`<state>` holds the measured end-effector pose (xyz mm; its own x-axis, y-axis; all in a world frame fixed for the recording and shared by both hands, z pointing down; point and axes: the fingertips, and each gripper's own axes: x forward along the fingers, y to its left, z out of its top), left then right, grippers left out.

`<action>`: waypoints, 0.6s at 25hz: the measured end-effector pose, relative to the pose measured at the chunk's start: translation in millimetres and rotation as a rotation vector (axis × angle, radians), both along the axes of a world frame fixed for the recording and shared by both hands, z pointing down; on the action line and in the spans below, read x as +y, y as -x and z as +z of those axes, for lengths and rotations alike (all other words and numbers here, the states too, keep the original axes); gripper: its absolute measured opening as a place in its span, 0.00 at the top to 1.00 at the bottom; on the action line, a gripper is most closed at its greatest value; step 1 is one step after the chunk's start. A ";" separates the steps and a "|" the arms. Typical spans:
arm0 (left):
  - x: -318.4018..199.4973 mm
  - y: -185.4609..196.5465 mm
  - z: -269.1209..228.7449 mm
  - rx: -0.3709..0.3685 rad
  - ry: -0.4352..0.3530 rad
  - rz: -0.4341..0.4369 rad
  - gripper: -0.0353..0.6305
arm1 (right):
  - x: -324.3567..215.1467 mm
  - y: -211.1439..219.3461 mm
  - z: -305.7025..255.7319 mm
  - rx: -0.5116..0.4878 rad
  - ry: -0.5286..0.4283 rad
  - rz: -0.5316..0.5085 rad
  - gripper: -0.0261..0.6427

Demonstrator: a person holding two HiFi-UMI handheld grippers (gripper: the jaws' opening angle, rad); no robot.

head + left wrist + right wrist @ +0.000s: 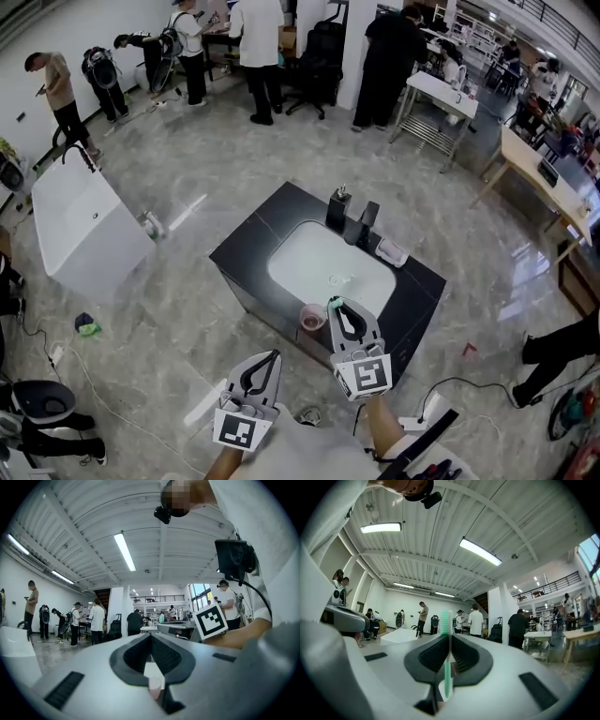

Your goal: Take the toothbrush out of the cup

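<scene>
Right tool, grey with a square-marker cube on its back, reaches in the head view to the 6 o'clock edge of the black slab-topped table, which has a white sink basin let into it. A small pink cup stands upright on that edge, and the right tool's tips lie just beside the cup, at its 2 o'clock. The left tool hangs off the table at the cup's 7 o'clock, apart from it. At the table's 12 o'clock edge stand a black pump bottle and a black tap. A white bathtub sits on the grey marble floor at 9 o'clock, and people stand well beyond it.

From the left gripper view, the left tool has its dark ribbed pads brought together at the tips with nothing between them. The small pink cup shows below and beyond them.

From the right gripper view, the right tool is clamped on a slim green toothbrush. The brush stands upright between the pads, its bristled head poking out at 12 o'clock and its handle running down to 6 o'clock. Whether its lower end is inside the cup cannot be told.
</scene>
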<state>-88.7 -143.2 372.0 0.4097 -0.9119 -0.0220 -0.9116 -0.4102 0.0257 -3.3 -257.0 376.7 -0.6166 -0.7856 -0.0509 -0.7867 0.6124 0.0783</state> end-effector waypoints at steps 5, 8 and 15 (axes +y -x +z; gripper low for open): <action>6.5 -5.0 -4.5 0.004 -0.018 0.008 0.95 | 27.7 0.1 -6.5 -0.005 0.006 -0.016 0.92; 12.2 -9.6 -5.4 0.017 -0.031 0.014 0.95 | 50.1 0.2 -7.4 -0.005 0.014 -0.034 0.92; 31.2 -22.3 -2.1 0.017 -0.025 0.051 0.95 | 108.8 -8.8 -7.4 -0.004 0.027 -0.048 0.92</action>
<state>-66.3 -112.0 369.8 0.4546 -0.8892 -0.0517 -0.8893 -0.4564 0.0306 5.5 -148.2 369.3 -0.6532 -0.7565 -0.0322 -0.7568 0.6510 0.0580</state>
